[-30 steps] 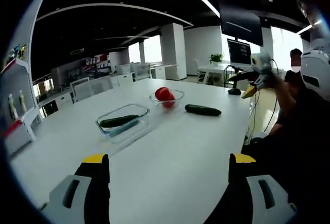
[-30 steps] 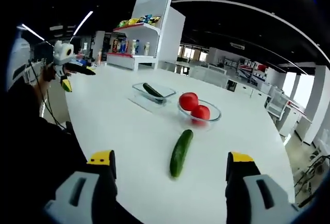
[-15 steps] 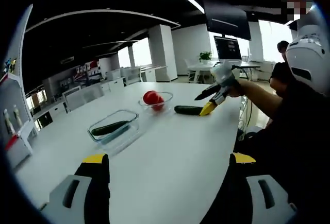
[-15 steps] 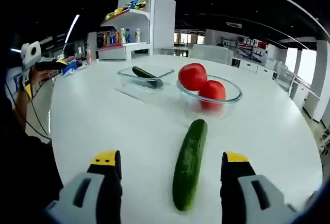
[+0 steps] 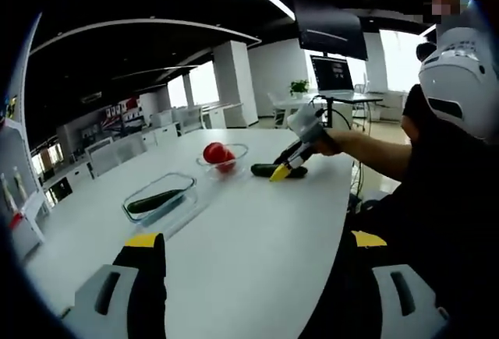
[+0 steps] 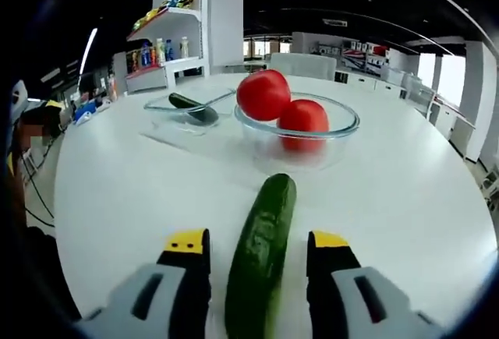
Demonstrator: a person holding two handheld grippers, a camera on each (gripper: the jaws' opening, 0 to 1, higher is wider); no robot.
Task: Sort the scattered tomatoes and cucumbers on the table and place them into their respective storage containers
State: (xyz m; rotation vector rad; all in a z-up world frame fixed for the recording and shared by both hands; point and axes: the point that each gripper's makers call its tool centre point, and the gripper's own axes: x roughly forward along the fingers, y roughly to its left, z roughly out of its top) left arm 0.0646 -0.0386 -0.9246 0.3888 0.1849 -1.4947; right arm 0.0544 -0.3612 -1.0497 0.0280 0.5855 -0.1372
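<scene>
A loose dark green cucumber (image 6: 261, 238) lies on the white table (image 6: 125, 191), lengthwise between the jaws of my right gripper (image 6: 258, 240). The jaws stand open, with a thin gap on each side of it. Just beyond is a glass bowl (image 6: 343, 125) holding two red tomatoes (image 6: 263, 94). Farther left, a rectangular glass container (image 6: 160, 111) holds another cucumber (image 6: 189, 107). My left gripper (image 5: 256, 239) hovers open and empty over the near table edge. From there the right gripper (image 5: 287, 166) shows down at the loose cucumber (image 5: 265, 171), with the bowl (image 5: 204, 164) and container (image 5: 160, 203) to the left.
A person's arm (image 5: 366, 148) and dark clothing (image 5: 437, 222) take up the right of the left gripper view. A white shelf with bottles (image 6: 175, 39) stands behind the table. Desks and a monitor (image 5: 331, 72) lie in the background. Bare tabletop stretches before the left gripper.
The right gripper has moved forward and down until the loose cucumber sits between its jaws, which have narrowed. The left gripper stays open; its view has shifted a little.
</scene>
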